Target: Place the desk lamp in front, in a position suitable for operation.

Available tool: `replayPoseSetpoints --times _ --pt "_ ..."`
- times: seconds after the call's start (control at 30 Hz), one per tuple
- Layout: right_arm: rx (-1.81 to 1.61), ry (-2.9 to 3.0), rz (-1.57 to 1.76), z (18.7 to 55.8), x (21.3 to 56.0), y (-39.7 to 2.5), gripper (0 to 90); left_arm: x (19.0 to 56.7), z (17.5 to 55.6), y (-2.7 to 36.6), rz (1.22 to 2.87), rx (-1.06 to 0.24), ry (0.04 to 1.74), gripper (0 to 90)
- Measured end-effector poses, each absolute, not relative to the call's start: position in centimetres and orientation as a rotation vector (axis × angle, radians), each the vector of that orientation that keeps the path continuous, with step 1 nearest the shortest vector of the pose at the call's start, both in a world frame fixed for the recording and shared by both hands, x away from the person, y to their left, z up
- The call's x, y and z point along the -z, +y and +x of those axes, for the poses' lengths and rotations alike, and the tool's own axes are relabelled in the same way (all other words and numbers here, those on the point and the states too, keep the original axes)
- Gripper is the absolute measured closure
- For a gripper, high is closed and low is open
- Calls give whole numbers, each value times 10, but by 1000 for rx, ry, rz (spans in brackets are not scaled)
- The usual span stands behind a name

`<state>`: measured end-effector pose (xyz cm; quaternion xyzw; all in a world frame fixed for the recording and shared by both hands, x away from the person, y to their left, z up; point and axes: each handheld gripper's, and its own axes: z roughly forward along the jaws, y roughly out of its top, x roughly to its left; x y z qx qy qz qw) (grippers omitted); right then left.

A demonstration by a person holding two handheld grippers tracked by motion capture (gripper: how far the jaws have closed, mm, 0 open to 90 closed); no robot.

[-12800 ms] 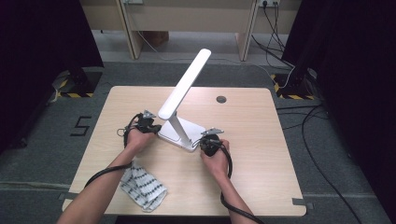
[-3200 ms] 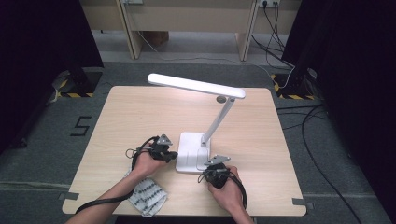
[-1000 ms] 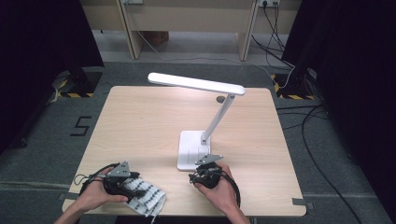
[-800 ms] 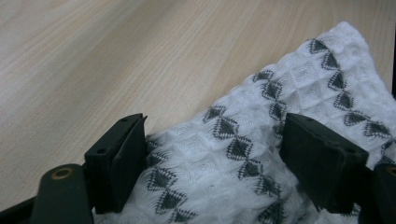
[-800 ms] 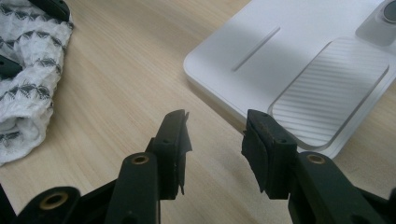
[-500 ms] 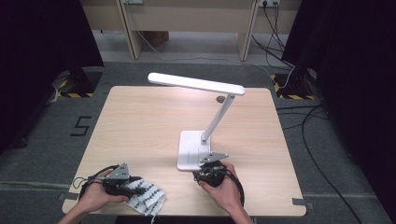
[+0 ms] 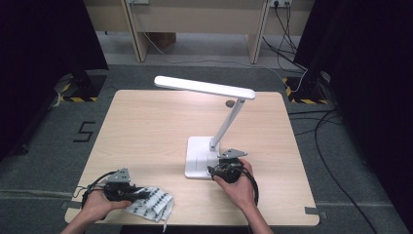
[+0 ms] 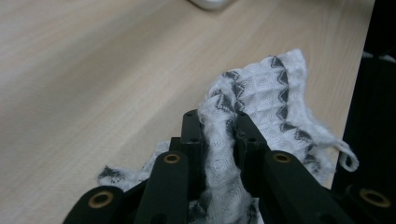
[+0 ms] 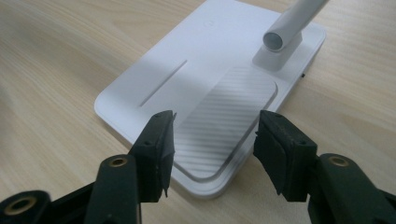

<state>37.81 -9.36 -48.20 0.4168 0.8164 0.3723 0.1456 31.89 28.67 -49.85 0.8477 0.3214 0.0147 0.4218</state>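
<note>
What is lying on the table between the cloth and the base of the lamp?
Nothing. In the high view, bare wood of the table separates the cloth, pinched by the left gripper, from the lamp base.

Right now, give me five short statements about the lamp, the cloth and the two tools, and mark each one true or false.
1. The left tool is shut on the cloth. True.
2. The right tool grips the lamp's pole. False: it is open, its jaws hanging above the near end of the lamp base.
3. The lamp head is folded down onto the base. False: it stands level, high above the table.
4. The cloth lies at the near left corner of the table. True.
5. The cloth is plain white. False: it is white with dark triangle patterns.
</note>
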Motion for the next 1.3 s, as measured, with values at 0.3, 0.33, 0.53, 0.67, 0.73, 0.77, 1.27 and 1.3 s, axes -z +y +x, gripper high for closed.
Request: replayPoseSetpoints --times 0.3,0.33,0.53,0.67,0.73,0.77,1.27,1.3 --pt "-1080 2321 1183 383 484 -86 416 470 326 295 1997 -154 862 770" --pt "-1080 2317 1185 384 485 -86 416 468 327 295 1987 -164 868 770" --pt "-1064 2313 1189 387 485 -85 426 455 336 295 1940 -218 897 769" --pt "-1061 2301 1192 388 486 -85 434 447 341 293 1907 -249 910 769" --pt "-1058 2295 1201 389 487 -85 430 442 343 292 1900 -279 910 769" --pt "-1056 2294 1190 389 487 -85 428 439 344 291 1898 -289 911 769" --pt "-1054 2301 1186 393 490 -81 447 405 365 289 1786 -352 920 769" --pt "-1053 2298 1193 394 489 -82 449 402 367 289 1776 -356 921 769"
